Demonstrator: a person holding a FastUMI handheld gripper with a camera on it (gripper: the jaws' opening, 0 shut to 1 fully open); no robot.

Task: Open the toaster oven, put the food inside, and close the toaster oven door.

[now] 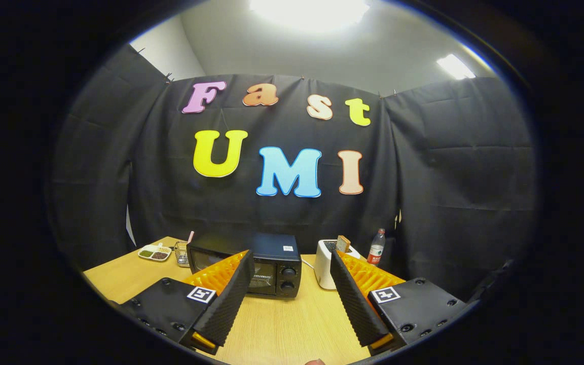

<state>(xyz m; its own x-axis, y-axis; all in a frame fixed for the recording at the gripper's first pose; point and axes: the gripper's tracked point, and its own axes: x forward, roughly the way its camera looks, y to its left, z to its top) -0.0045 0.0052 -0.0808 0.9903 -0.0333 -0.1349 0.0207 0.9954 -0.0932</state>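
Note:
A black toaster oven (266,266) stands on the wooden table (282,324), its door closed and two knobs on its right side. It sits well beyond my fingers, partly hidden behind the left finger. My gripper (289,256) is open, held above the table, with nothing between its fingers. I cannot pick out the food for the oven for certain.
A white pop-up toaster (328,263) with a slice of bread in it stands right of the oven. A plastic bottle (376,247) is behind it. Left of the oven sit a small dish (154,252) of dark food and a wire basket (182,252).

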